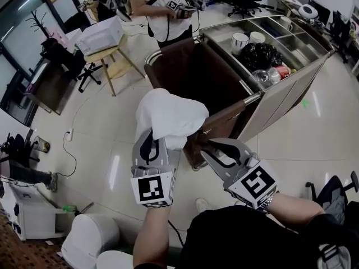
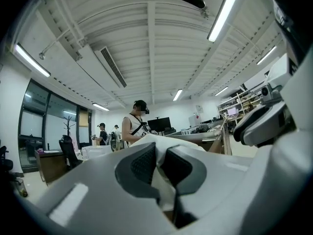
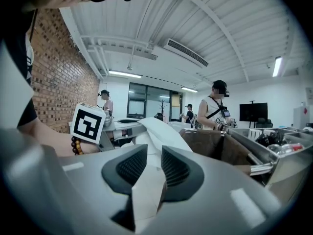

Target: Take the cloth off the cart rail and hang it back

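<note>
The white cloth (image 1: 168,114) is bunched up and held in the air just in front of the cart's near end, above the brown bag (image 1: 196,74). My left gripper (image 1: 157,134) is shut on the cloth's left lower part; in the left gripper view the cloth (image 2: 164,142) is pinched between the dark pads of that gripper (image 2: 160,163). My right gripper (image 1: 200,143) is shut on the cloth's right lower edge; in the right gripper view a flat fold of cloth (image 3: 152,131) runs down between its jaws (image 3: 149,166). The chrome cart rail (image 1: 251,98) lies just right of the cloth.
The grey cart (image 1: 291,80) carries two cups (image 1: 240,40), a black bag (image 1: 259,55) and bottles. A person (image 1: 162,10) stands behind it. A wooden stool with a white box (image 1: 102,36) is at the left, white fixtures (image 1: 90,234) at the lower left.
</note>
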### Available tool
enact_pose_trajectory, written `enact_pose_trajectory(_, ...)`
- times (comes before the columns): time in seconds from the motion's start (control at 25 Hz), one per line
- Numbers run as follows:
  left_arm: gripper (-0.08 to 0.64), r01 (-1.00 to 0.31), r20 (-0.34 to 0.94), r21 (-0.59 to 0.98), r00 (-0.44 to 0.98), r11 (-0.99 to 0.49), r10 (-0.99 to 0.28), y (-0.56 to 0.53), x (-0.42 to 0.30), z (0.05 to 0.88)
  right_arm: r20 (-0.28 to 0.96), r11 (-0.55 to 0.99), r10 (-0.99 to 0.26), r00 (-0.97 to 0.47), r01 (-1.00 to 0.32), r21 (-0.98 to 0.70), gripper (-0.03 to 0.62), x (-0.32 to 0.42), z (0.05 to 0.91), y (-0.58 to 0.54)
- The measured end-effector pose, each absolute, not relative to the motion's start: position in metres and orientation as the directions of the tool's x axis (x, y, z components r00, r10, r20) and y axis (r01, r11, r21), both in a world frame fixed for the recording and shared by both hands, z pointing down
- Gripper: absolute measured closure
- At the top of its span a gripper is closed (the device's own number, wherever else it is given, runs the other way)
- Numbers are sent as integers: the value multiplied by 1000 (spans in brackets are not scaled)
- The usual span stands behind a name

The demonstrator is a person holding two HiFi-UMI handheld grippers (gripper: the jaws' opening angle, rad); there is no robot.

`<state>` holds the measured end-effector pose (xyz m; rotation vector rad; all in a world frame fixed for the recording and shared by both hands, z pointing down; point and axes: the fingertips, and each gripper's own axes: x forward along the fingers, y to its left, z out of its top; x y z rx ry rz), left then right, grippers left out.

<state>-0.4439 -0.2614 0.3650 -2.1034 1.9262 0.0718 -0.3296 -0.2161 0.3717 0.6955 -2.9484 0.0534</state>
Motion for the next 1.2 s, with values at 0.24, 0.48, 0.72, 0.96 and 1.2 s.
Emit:
enact_pose_trajectory(0.24,545,-977,-294,-214,79,-15,-953,-229,-375,342,58,910,-413,-909,-414,-12,503,-260,380,-201)
enact_pose_trajectory(0.48,545,-970,-345,-242,52,36,-937,-197,-302,323,8,929,-370,-929,-370,-17,503,-190,384,-185)
enact_pose_trajectory(0.72,545,-958,-393,-270,16,98,-919,-164,-247,300,-35,949,-316,-948,-316,-11,503,-139,384,-169)
enact_pose_trajectory(0.96,545,-948,-422,-280,-20,151,-906,-132,-206,289,-60,965,-264,-963,-264,-7,503,-102,384,-151)
enact_pose_trajectory(1.2,545,-943,-427,-278,-48,182,-903,-112,-180,296,-64,973,-231,-971,-230,-15,503,-79,395,-140)
